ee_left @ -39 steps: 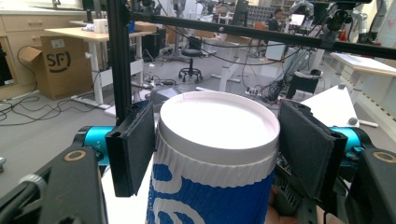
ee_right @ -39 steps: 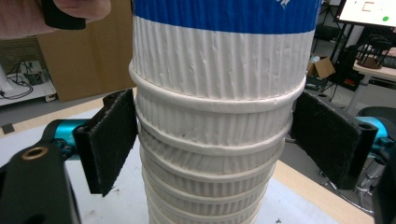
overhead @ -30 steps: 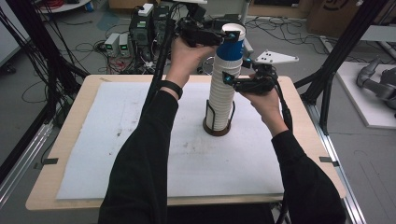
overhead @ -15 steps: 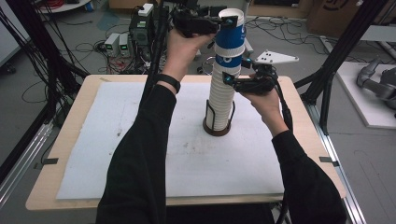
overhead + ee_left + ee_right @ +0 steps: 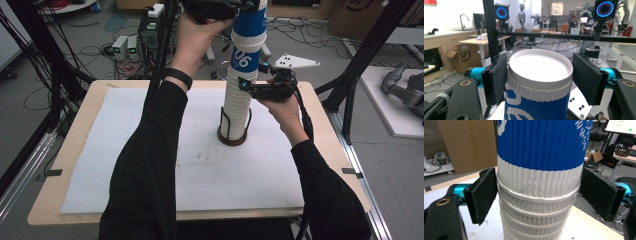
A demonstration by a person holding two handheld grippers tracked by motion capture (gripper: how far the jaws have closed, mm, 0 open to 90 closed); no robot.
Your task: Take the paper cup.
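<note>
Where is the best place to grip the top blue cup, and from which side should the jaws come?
Grip the top blue cup just under its rolled rim, coming level from the side. The ribbed wall is round and upright, so pads on opposite sides probably hold best.

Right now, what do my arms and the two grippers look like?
Both arms wear long black sleeves, with a black band on the left wrist. The left gripper and right gripper have flat black padded jaws on turquoise mounts with black bodies. The right one carries a grey three-cornered plate and a black cable.
</note>
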